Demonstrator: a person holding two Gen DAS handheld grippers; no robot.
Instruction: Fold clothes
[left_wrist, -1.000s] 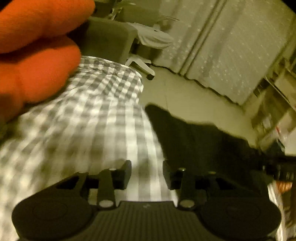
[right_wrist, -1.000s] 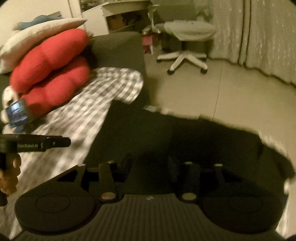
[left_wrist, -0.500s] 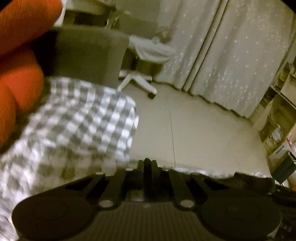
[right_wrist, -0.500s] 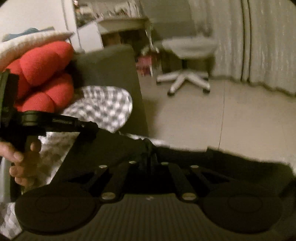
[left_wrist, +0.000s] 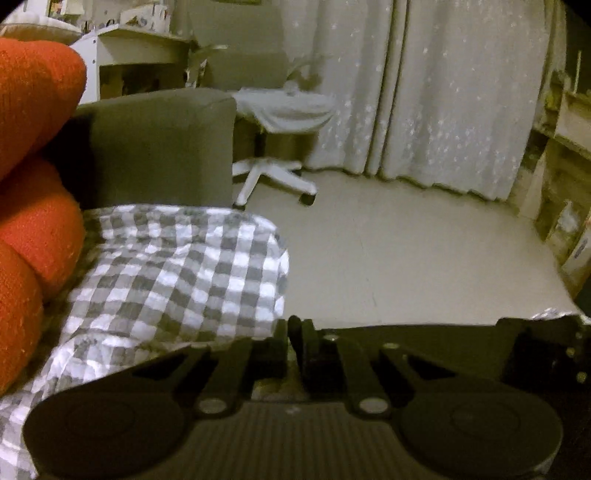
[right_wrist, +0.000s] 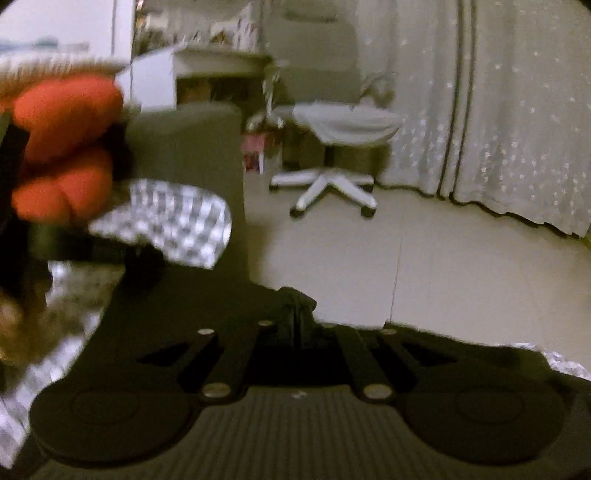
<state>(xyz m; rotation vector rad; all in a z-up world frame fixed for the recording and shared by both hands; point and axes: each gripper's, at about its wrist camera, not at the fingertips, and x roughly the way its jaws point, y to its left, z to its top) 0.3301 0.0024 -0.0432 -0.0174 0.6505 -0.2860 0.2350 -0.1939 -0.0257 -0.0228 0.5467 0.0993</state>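
Note:
A dark garment (left_wrist: 443, 341) lies over a grey-and-white checked cover (left_wrist: 177, 277). Its far edge stretches taut to the right from my left gripper (left_wrist: 295, 332), which is shut on that edge. In the right wrist view the same dark garment (right_wrist: 177, 314) spreads left and right below my right gripper (right_wrist: 295, 308), shut on a bunched bit of its edge. The other gripper (right_wrist: 85, 249) shows blurred at the left of that view, held by a hand (right_wrist: 14, 317). Most of the garment is hidden under the gripper bodies.
A red cushion (left_wrist: 29, 221) sits at the left against a grey sofa arm (left_wrist: 159, 147). Beyond are pale floor (left_wrist: 406, 258), a white swivel chair (left_wrist: 280, 110), curtains (left_wrist: 461, 92) and cluttered shelves (left_wrist: 565, 203) at the right.
Both grippers went from open to shut on the dark garment's edge. Both have since risen with it, so the views now show more floor and room.

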